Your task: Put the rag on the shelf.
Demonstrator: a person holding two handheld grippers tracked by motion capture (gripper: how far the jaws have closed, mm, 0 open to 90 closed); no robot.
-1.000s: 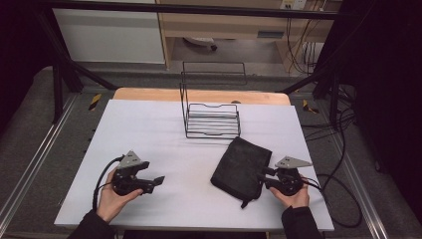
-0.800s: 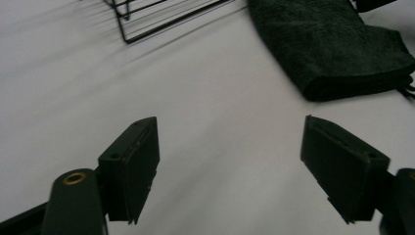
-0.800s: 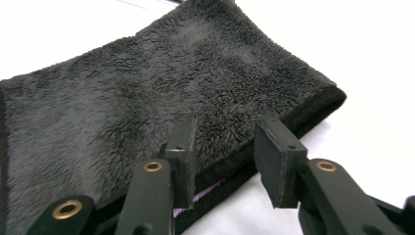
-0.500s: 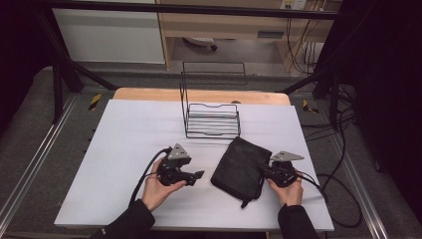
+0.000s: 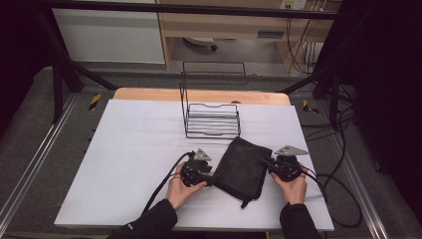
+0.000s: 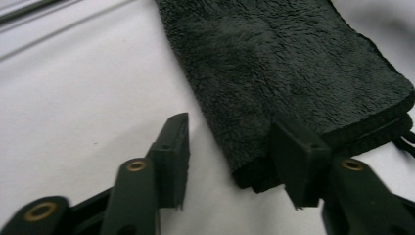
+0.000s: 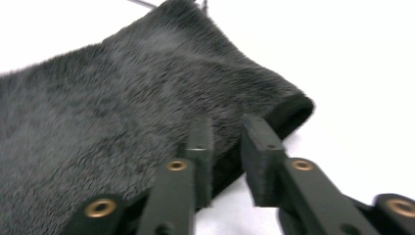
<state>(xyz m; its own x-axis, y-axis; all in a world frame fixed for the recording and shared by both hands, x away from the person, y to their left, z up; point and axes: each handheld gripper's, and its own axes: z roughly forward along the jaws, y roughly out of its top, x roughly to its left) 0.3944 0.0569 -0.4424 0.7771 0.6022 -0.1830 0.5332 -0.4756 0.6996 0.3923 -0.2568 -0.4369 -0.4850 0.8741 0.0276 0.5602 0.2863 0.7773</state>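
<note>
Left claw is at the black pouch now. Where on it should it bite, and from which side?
Bite the pouch's near edge, where its folded layers stack into a thick lip, coming in level from its left side along the table. The pouch lies flat, so probably only the edge gives purchase. The left claw already straddles that edge, not yet pinching.

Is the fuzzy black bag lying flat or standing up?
Lying flat. The bag is spread on the white table, with its fuzzy side facing up.

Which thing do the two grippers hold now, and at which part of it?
Neither clearly holds anything yet. The left gripper straddles an edge of the black fleece pouch, jaws apart. The right gripper stands at its opposite edge; its grip cannot be told.
</note>
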